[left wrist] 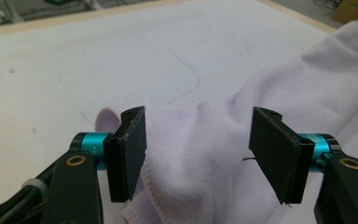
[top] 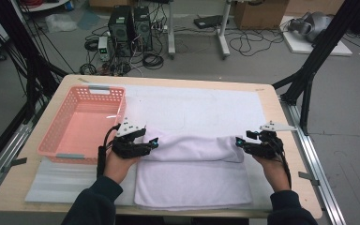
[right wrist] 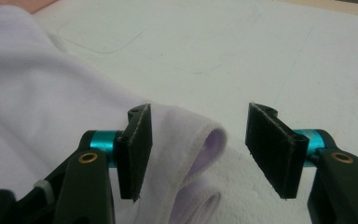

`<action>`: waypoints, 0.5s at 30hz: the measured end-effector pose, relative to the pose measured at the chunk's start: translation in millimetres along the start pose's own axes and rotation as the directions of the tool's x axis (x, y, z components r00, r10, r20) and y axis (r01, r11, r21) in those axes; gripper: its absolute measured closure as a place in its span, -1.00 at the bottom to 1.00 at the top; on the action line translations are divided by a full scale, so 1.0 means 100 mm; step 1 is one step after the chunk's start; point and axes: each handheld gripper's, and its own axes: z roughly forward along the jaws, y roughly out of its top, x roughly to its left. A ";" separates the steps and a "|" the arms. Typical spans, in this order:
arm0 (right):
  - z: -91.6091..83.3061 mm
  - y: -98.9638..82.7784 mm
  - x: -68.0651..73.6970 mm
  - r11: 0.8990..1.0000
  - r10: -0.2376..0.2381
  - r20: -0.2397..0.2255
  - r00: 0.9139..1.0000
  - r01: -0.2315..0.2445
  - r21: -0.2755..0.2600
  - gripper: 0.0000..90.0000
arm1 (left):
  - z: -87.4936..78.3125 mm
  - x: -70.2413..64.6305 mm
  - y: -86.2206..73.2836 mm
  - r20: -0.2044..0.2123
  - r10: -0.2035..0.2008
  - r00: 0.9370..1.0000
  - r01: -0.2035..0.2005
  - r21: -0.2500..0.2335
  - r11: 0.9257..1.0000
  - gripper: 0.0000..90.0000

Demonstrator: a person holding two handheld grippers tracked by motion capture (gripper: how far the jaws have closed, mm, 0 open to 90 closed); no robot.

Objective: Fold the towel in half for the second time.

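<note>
High view: your left gripper [top: 153,143] and right gripper [top: 239,141], jaws apart and gripping nothing, flank the white towel [top: 192,176] lying mid-table, its far edge folded toward you; further folds likely remain.

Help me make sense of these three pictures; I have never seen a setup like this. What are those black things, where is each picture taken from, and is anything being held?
A person holds a two-jaw tool in each hand: the left gripper and the right gripper. One picture looks down from above; the other two come from cameras riding on the grippers, looking along their black jaws. On the table lie a white mat, a folded white towel and a pink basket. Both pairs of jaws stand open at the towel's folded corners, so nothing is gripped.
</note>
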 end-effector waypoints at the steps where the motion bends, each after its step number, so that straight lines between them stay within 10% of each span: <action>1: 0.04 0.02 0.00 1.000 -0.001 0.006 1.000 0.001 0.007 -0.10 | 0.01 -0.02 -0.02 0.003 0.014 1.000 -0.014 0.018 1.000 -0.17; 6: 0.21 0.03 -0.04 0.998 0.038 0.031 0.999 -0.039 0.050 0.16 | 0.04 -0.05 -0.14 0.022 0.052 0.998 -0.054 0.059 0.997 0.16; 9: 0.23 0.02 -0.01 0.995 -0.008 -0.017 1.000 0.009 0.101 0.79 | 0.03 -0.04 -0.20 0.024 0.090 0.996 -0.092 0.082 0.992 0.60; 15: 0.04 -0.02 0.11 0.992 -0.111 0.001 0.994 0.110 0.057 0.89 | -0.09 -0.08 -0.23 0.016 0.100 0.995 -0.100 0.002 0.995 0.90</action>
